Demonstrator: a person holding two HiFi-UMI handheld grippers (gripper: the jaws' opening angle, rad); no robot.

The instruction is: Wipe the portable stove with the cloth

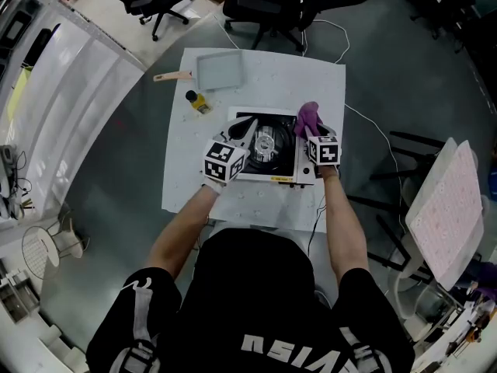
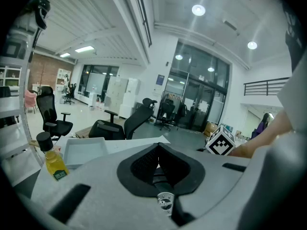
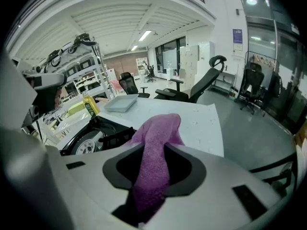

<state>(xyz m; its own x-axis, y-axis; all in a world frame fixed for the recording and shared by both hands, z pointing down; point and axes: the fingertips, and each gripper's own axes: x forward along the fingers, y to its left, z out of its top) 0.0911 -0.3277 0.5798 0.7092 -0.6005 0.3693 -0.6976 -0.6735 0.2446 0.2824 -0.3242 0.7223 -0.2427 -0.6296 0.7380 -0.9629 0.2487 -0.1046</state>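
The right gripper is squeezing the purple cloth, which sticks out of its jaws in a soft, fuzzy lump. The left gripper has its jaws pressed together with nothing in them. The portable stove sits in the middle of the white table, right in front of the person. It is a flat box with a shiny black top and a round metal burner. The cloth hangs at the stove's far right corner. The stove's black pot rests stick up like little hard arms, so the fluffy cloth could catch on them and get pulled out of the jaws. The stove looks smooth and light, so a hard push could make it slide. The left gripper is over the stove's left side, but I can't tell if it is touching it. The little bottle of yellow liquid stands near the far left corner, and a big swipe could tip it.
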